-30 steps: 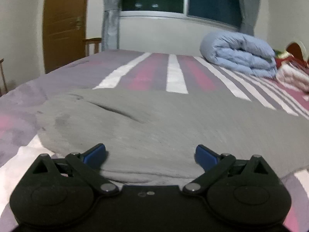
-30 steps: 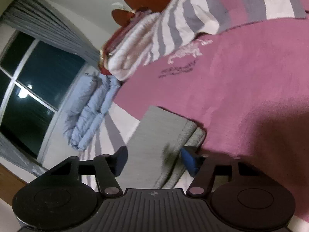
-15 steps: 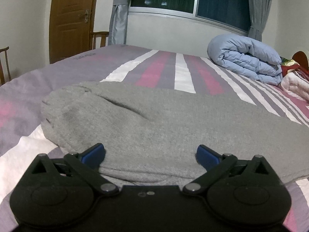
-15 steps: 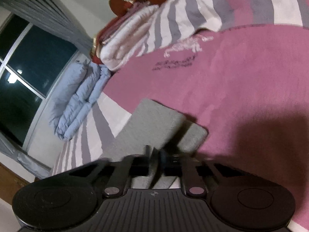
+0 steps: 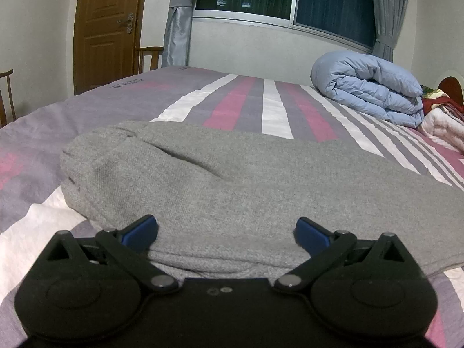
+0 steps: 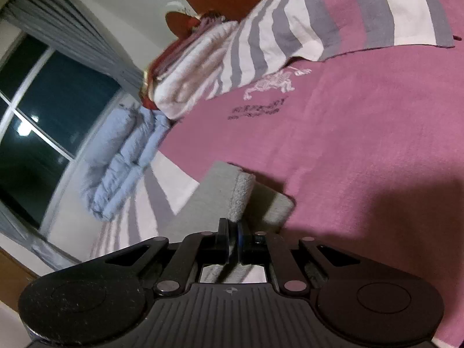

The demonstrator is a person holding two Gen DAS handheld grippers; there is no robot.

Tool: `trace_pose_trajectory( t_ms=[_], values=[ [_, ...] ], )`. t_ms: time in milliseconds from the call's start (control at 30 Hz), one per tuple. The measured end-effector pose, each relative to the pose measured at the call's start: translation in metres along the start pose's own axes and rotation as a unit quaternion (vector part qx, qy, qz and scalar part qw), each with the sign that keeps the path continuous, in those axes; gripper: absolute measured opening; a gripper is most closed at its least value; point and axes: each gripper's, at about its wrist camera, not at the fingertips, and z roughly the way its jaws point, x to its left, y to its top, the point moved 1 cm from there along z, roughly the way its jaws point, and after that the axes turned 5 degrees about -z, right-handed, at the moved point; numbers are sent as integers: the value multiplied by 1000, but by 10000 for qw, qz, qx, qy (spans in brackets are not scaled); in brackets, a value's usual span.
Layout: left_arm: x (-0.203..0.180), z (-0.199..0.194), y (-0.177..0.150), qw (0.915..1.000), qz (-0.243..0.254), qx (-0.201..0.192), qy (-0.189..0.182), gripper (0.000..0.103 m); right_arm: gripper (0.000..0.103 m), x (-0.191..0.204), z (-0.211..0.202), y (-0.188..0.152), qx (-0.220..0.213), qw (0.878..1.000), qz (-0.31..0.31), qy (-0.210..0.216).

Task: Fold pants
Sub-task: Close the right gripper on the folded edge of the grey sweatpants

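Grey pants [image 5: 232, 185] lie across the striped bed, waist end at the left in the left wrist view. My left gripper [image 5: 226, 230] is open, its blue-padded fingers spread over the near edge of the pants, holding nothing. In the right wrist view the leg cuffs [image 6: 240, 197] of the pants rest on the pink part of the cover. My right gripper [image 6: 232, 239] is shut on the upper cuff and lifts its edge a little off the lower leg.
A rolled light-blue duvet [image 5: 368, 87] lies at the far right of the bed [image 5: 269, 110], also in the right wrist view [image 6: 121, 156]. Folded white and red blankets [image 6: 185, 75] sit by the headboard. A door [image 5: 107, 26], chairs and a window stand beyond.
My right gripper closed from open onto the pants cuff and raised its edge. My left gripper stayed open and the view lifted slightly over the pants.
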Motion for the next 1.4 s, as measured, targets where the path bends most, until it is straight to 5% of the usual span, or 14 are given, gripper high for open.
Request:
trace_pose_trajectory(
  t_ms=[200, 267, 333, 367, 633, 967, 1133, 1400],
  values=[
    [1, 0, 0, 10000, -7, -4, -8, 97, 7, -8, 8, -4, 60, 9995, 214, -208],
    [3, 0, -1, 10000, -23, -2, -33, 97, 18, -5, -4, -3, -135, 9993, 205, -264],
    [4, -1, -2, 10000, -43, -4, -57, 97, 61, -5, -16, -4, -285, 9991, 204, -223],
    [5, -1, -2, 10000, -52, -8, -64, 97, 62, -6, -21, -5, -294, 9991, 216, -196],
    [5, -2, -2, 10000, -53, -7, -74, 97, 61, -13, -13, -6, -52, 9969, 789, 64],
    [4, -2, -1, 10000, -12, 7, -41, 97, 60, 9, 18, 0, 405, 9975, 433, -395],
    [4, -2, -1, 10000, -11, 4, -38, 97, 21, 0, 24, -1, 506, 9967, 371, -516],
    [3, -2, -2, 10000, -5, 5, -35, 97, 16, -10, 23, -3, 505, 9977, 359, -274]
  ],
)
